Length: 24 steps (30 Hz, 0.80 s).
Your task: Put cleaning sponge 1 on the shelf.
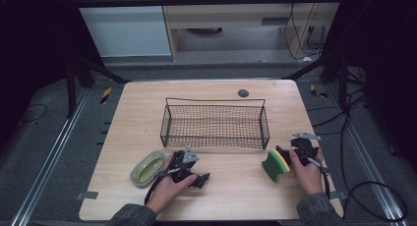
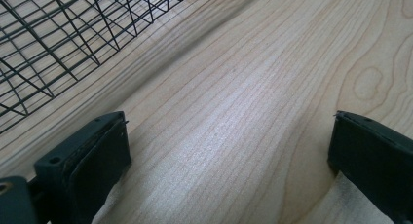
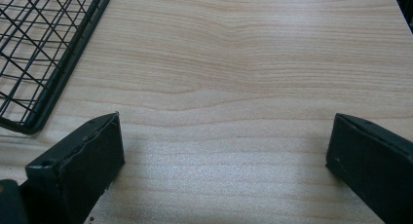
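Note:
A black wire basket [image 1: 215,123] stands in the middle of the wooden table [image 1: 236,186]. Left of my left hand lies a pale green oval dish [image 1: 146,168]. A green and yellow sponge [image 1: 274,164] stands on edge just left of my right hand. My left gripper [image 1: 200,179] rests low over the table in front of the basket, jaws wide apart over bare wood [image 2: 229,156]. My right gripper [image 1: 298,146] sits at the basket's right end, also open over bare wood [image 3: 226,156]. The basket's mesh [image 2: 73,39] and its corner rim [image 3: 61,78] show at the upper left of both gripper views.
A small dark round disc [image 1: 243,93] sits near the table's far edge. Metal frame rails and cables run along the floor on both sides. Bare wood lies between the two hands and behind the basket.

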Each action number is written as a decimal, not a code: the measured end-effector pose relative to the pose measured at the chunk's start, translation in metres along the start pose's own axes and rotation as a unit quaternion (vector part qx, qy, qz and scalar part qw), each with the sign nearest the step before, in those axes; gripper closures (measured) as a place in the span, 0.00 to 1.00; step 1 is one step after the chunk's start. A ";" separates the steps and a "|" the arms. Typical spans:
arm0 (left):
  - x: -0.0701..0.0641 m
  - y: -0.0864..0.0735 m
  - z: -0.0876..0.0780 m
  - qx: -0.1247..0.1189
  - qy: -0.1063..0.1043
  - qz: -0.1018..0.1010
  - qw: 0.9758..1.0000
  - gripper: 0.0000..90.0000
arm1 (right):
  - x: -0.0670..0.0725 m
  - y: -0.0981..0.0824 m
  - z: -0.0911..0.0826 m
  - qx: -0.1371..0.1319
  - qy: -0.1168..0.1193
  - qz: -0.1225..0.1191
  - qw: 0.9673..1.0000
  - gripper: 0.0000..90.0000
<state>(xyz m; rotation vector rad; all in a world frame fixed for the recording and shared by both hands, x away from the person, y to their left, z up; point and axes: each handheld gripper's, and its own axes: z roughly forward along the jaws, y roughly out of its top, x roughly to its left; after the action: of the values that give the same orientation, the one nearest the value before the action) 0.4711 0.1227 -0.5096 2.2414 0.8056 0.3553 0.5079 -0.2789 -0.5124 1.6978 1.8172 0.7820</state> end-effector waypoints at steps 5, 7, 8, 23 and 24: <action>0.001 0.001 -0.009 -0.005 -0.010 0.002 1.000 0.05 | 0.000 -0.001 -0.001 0.000 0.004 -0.001 1.000 0.01; 0.002 0.004 -0.019 -0.009 -0.011 0.003 1.000 0.05 | 0.000 -0.001 -0.001 0.000 0.005 -0.003 1.000 0.01; 0.002 0.006 -0.025 -0.008 -0.009 0.007 1.000 0.05 | 0.000 -0.001 -0.001 0.000 0.007 -0.003 1.000 0.01; 0.060 0.012 -0.126 0.056 0.050 0.020 0.997 0.05 | -0.005 -0.005 -0.005 0.000 0.022 -0.022 1.000 0.01; 0.065 0.010 -0.131 0.059 0.055 0.012 0.997 0.05 | -0.005 -0.005 -0.005 0.000 0.021 -0.023 1.000 0.01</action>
<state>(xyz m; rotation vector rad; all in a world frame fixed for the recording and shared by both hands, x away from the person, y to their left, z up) 0.4646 0.2293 -0.4086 2.3591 0.8784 0.4574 0.5013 -0.2848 -0.5127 1.6443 1.8777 0.8056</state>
